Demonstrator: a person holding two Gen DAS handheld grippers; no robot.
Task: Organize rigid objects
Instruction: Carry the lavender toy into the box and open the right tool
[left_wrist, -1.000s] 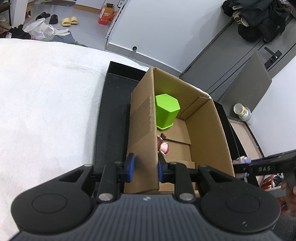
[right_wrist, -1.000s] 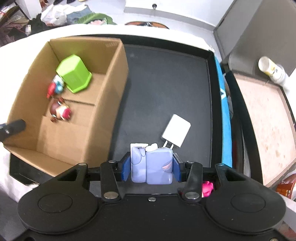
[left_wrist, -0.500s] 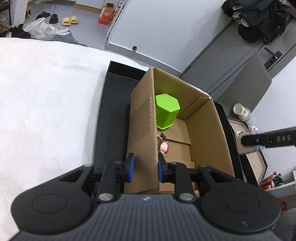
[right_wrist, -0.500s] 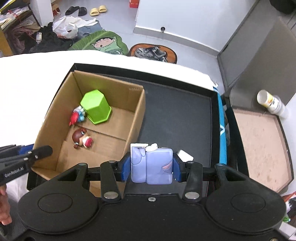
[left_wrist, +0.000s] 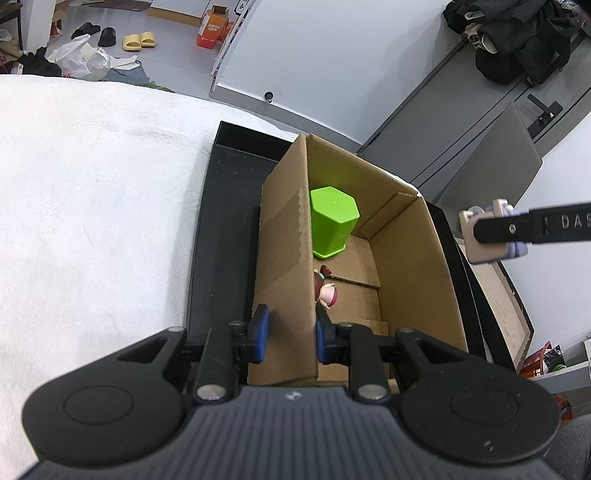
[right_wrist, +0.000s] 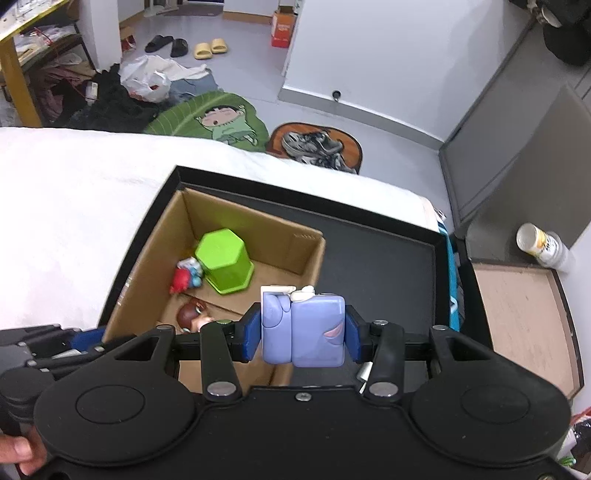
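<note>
Jaws of the right gripper (right_wrist: 303, 334) clamp a lilac block toy (right_wrist: 303, 328) above the cardboard box (right_wrist: 255, 225) – whose side wall the left gripper (left_wrist: 289, 332) pinches shut – so the placing step next calls for lowering it beside the green cup (right_wrist: 225, 261).

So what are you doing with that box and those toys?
Toys are being tidied into the cardboard box. The left gripper pinches the box's side wall. The right gripper holds a purple block toy above the box. A green cup and two small figures already lie inside.
</note>
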